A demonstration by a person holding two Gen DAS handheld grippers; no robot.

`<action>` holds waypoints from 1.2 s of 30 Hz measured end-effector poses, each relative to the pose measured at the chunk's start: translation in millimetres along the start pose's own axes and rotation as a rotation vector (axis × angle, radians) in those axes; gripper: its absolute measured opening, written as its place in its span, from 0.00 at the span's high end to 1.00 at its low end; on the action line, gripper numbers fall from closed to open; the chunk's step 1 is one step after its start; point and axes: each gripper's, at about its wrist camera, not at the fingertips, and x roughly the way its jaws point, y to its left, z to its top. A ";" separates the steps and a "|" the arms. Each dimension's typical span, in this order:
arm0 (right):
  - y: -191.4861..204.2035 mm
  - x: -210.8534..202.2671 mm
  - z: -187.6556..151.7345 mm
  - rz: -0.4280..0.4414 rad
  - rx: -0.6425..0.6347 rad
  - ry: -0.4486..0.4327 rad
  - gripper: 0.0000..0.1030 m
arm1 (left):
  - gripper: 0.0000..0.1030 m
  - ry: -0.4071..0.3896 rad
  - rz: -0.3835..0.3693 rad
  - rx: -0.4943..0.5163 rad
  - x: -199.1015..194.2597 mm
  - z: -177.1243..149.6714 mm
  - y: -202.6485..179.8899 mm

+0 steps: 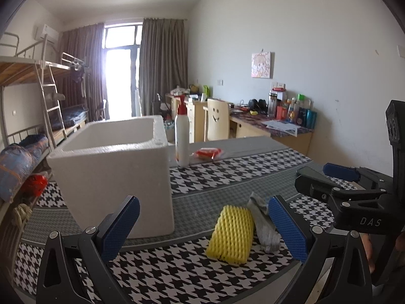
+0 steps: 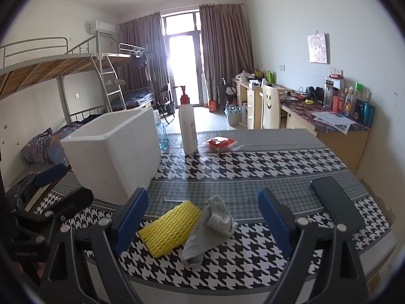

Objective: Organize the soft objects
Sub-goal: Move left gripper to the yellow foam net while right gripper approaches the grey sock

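A yellow foam net sleeve (image 1: 231,235) (image 2: 170,228) lies on the houndstooth tablecloth, with a crumpled grey sock (image 1: 263,224) (image 2: 208,230) touching its right side. An open white foam box (image 1: 114,174) (image 2: 114,152) stands to their left. My left gripper (image 1: 202,225) is open above the cloth, the sleeve and sock lying ahead between its blue pads. My right gripper (image 2: 203,220) is open too, with both soft things in front of its wide-spread fingers. Each gripper shows at the edge of the other's view.
A white pump bottle (image 1: 182,136) (image 2: 187,124) and a red-and-white packet (image 1: 208,153) (image 2: 221,144) stand behind the box. A black phone (image 2: 336,202) lies on the right of the table (image 2: 278,167). Bunk beds stand at left, a cluttered desk and chair at right.
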 end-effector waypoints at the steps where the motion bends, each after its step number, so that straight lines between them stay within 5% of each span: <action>1: -0.7 0.8 -1.0 -0.004 -0.002 0.003 0.12 | 0.01 0.007 -0.003 -0.004 1.5 -0.9 -0.3; 29: -17.5 25.9 -38.5 -0.052 0.043 0.137 0.12 | 0.01 0.179 -0.078 0.008 44.2 -33.8 -12.2; 36: -25.0 34.8 -41.2 -0.058 0.042 0.164 0.12 | 0.11 0.257 -0.108 -0.004 61.4 -42.4 -12.6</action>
